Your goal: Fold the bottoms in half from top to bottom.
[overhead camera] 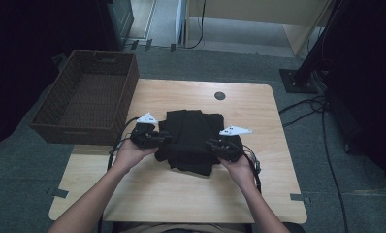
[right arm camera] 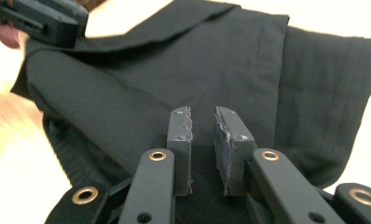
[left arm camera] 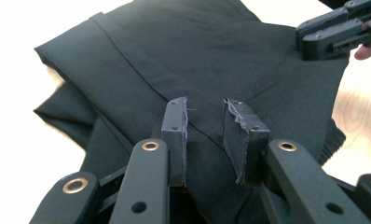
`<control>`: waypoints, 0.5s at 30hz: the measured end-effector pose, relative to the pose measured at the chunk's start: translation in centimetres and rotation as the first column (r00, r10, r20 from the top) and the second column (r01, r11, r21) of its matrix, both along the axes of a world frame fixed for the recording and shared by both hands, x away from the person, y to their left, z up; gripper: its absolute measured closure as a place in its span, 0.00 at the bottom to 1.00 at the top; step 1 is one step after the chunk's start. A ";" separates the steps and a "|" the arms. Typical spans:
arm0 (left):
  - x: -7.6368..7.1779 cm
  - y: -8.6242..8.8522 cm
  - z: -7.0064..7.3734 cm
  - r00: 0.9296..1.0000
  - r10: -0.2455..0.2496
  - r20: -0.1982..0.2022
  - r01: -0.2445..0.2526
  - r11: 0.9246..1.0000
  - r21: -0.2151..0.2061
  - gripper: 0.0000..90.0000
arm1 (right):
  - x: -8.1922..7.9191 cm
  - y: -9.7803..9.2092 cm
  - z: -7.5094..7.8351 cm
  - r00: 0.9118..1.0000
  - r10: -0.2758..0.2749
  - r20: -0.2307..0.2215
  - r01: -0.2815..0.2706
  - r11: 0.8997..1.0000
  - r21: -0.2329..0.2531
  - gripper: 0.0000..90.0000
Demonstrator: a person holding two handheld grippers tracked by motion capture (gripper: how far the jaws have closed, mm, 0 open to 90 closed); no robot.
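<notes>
A folded black garment (overhead camera: 191, 136) lies in the middle of the wooden table (overhead camera: 181, 194). My left gripper (overhead camera: 166, 139) rests at its left edge and my right gripper (overhead camera: 211, 144) at its right edge, each held in a hand. In the left gripper view the left gripper (left arm camera: 206, 116) hovers over the black cloth (left arm camera: 174, 60) with its jaws apart and nothing between them; the right gripper (left arm camera: 337, 28) shows at the far side. In the right gripper view the right gripper (right arm camera: 202, 123) has a narrow gap between its jaws above the cloth (right arm camera: 197, 70).
A brown wicker basket (overhead camera: 74, 133) stands at the table's left back corner, hanging over the edge. A small black disc (overhead camera: 219, 95) sits in the tabletop near the far edge. Cables (overhead camera: 322, 111) and a stand base (overhead camera: 297, 80) lie on the floor to the right.
</notes>
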State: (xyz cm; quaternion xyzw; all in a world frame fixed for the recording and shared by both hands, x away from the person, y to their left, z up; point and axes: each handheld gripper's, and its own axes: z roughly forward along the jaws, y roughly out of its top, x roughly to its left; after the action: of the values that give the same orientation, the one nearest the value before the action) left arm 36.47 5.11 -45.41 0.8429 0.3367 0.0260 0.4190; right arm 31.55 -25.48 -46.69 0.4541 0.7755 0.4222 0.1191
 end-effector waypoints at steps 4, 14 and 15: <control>-1.0 -0.1 -0.9 1.000 -0.014 -0.012 0.014 1.000 0.015 0.77 | -1.5 0.1 -1.1 1.000 0.006 -0.009 -0.006 1.000 -0.021 0.84; -1.5 -0.2 -1.8 1.000 -0.010 -0.022 0.011 1.000 0.029 0.73 | -2.6 -0.2 -2.6 0.999 0.014 -0.031 -0.015 1.000 -0.020 0.80; -1.2 -0.1 -1.6 1.000 -0.009 -0.014 0.010 0.999 0.032 0.72 | -2.3 -0.3 -2.3 1.000 0.008 -0.023 -0.008 1.000 -0.019 0.80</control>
State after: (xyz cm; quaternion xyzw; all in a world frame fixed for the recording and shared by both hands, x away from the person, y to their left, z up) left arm 35.25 5.00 -46.97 0.8513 0.3351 0.0236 0.4031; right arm 29.25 -25.75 -49.02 0.4547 0.7825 0.4101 0.1129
